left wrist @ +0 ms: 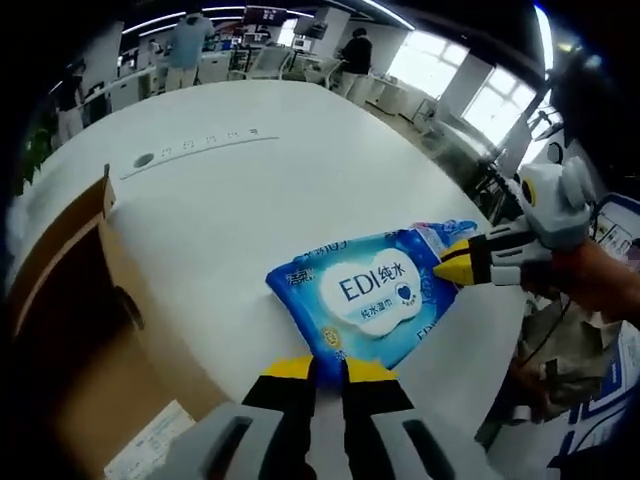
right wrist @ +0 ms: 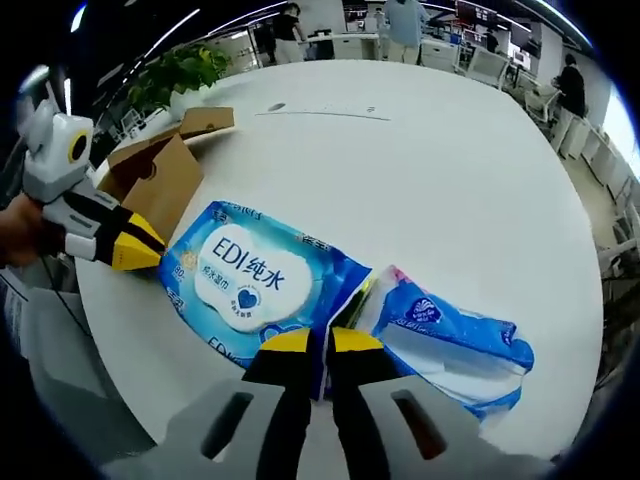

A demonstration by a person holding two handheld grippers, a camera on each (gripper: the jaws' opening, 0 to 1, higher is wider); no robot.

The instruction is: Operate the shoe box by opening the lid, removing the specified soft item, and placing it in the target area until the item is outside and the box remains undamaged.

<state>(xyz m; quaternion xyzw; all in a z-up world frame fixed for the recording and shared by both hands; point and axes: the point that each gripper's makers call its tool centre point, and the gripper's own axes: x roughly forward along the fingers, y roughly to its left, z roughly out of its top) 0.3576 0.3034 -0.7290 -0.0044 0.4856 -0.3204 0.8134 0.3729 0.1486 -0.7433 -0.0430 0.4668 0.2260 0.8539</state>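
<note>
A blue wet-wipe pack (left wrist: pixel 370 290) with a white label lies over the white table (left wrist: pixel 250 190), outside the brown shoe box (left wrist: pixel 70 300). My left gripper (left wrist: pixel 328 368) is shut on the pack's near edge. My right gripper (left wrist: pixel 455 265) comes in from the right and pinches the opposite corner. In the right gripper view, the same pack (right wrist: pixel 250 280) is clamped at its edge by my right gripper (right wrist: pixel 320 342), and my left gripper (right wrist: pixel 140 252) holds the far corner, close to the open box (right wrist: pixel 160 170). I cannot tell whether the pack touches the table.
A second blue soft pack (right wrist: pixel 450 335) with pink print lies just right of the wipes, and its corner (left wrist: pixel 440 232) peeks out behind them. The table edge (right wrist: pixel 570 300) curves close by. People and desks (left wrist: pixel 190 45) fill the room beyond.
</note>
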